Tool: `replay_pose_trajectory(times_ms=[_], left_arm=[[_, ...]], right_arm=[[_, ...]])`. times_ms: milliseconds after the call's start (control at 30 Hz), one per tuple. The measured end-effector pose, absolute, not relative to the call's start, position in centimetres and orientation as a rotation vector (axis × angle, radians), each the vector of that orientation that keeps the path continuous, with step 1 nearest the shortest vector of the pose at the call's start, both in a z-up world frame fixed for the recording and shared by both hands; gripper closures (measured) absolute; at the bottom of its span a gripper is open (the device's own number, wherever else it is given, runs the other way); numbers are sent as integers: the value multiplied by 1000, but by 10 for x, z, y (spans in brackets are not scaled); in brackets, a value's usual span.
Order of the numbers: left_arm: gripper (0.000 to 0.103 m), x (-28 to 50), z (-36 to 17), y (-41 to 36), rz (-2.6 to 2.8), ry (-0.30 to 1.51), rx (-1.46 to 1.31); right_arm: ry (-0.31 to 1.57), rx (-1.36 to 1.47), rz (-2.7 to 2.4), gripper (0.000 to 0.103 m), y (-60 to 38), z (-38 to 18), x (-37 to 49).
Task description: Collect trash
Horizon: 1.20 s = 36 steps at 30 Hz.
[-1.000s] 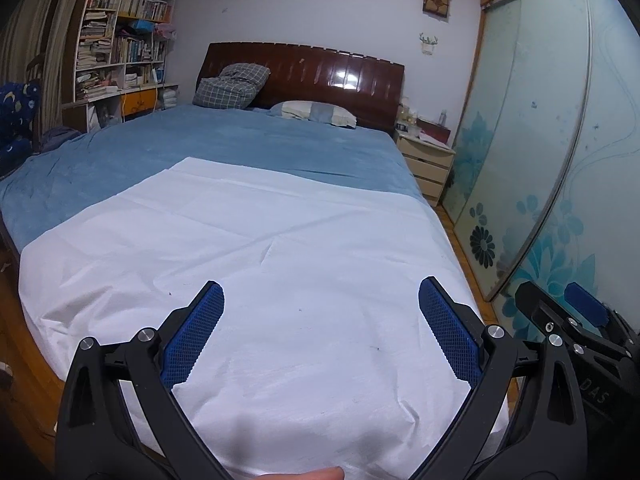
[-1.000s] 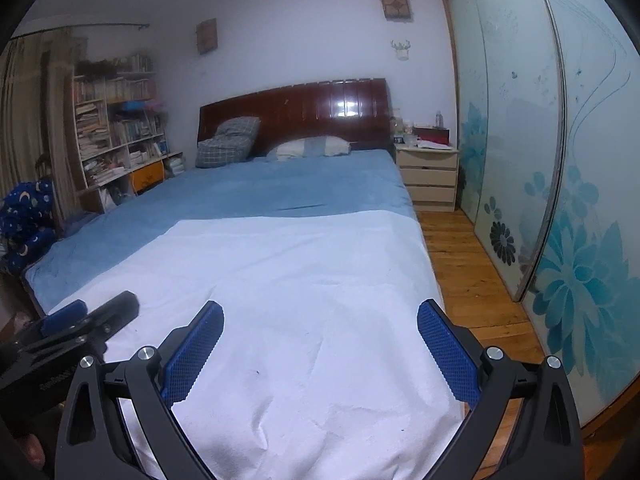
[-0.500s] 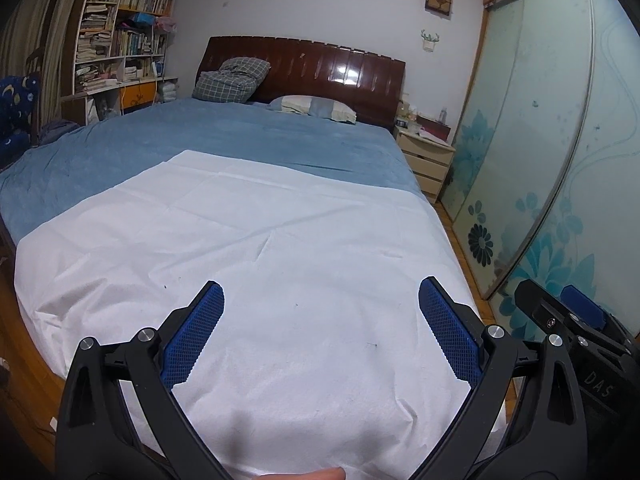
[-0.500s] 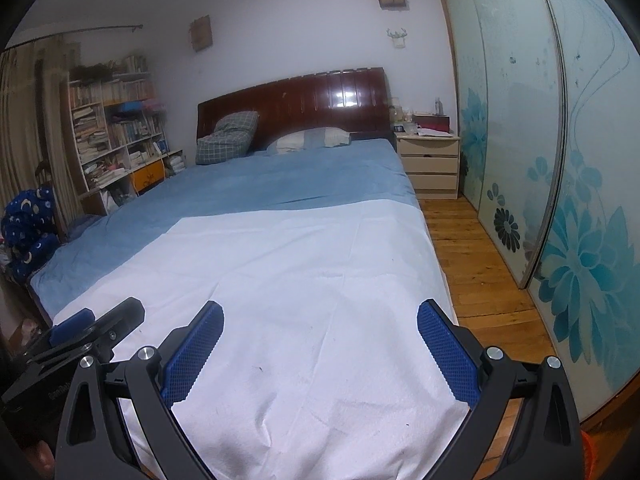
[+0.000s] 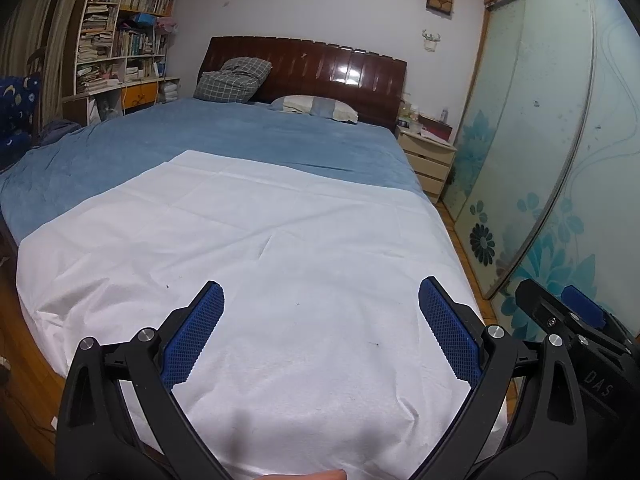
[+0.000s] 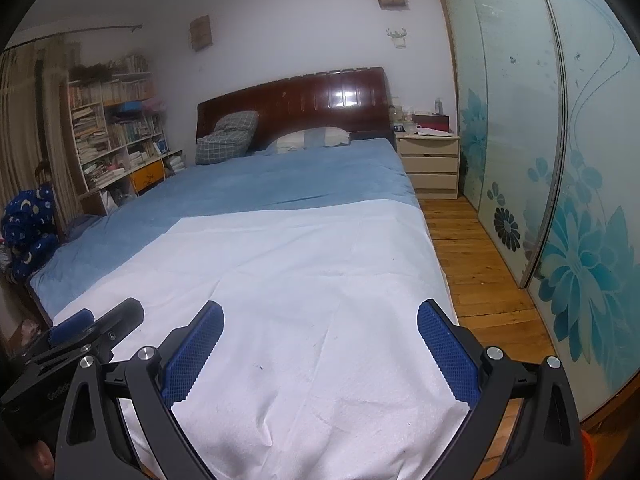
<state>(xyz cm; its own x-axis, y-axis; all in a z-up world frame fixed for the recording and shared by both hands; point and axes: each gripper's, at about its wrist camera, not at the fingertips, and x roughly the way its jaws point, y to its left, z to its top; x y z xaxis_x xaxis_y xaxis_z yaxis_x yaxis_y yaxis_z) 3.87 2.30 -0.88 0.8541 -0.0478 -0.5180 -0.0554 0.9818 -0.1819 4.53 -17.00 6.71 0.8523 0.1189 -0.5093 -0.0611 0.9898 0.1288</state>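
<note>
A white sheet (image 5: 280, 264) covers the near half of a bed with a blue cover (image 5: 224, 140); it also shows in the right wrist view (image 6: 304, 280). Only a few tiny dark specks lie on the sheet; no distinct piece of trash shows. My left gripper (image 5: 320, 312) is open and empty above the sheet's near end. My right gripper (image 6: 320, 332) is open and empty beside it, to the right. Each gripper shows at the edge of the other's view.
Pillows (image 5: 312, 104) lie against a dark wooden headboard (image 5: 320, 64). A bookshelf (image 5: 120, 40) stands left of the bed. A nightstand (image 6: 430, 160), wooden floor (image 6: 472, 256) and sliding flowered glass wardrobe doors (image 6: 560, 200) are to the right.
Both grippers have drifted a little, so the bed sits slightly differently in view. Both stay open and empty.
</note>
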Motion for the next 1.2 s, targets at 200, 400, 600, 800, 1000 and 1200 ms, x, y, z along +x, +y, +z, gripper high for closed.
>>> replay_pose_trajectory(times_ms=[200,400,600,800,1000,1200], left_arm=[[6,37,-10,22,23,545,-195],[6,34,-10,24,37,545,-200],[6,31,-12,27,44,541,-209],[6,29,-12,25,35,534,-209],[6,27,-12,26,38,535,-210],[6,28,-10,28,47,539,-220]], right_arm=[[542,110,96,7,-170,68,46],[543,112,95,7,-170,69,46],[544,102,100,7,-168,64,44],[546,108,101,7,-166,57,41],[546,108,100,7,-167,58,42],[549,107,101,7,-166,59,42]])
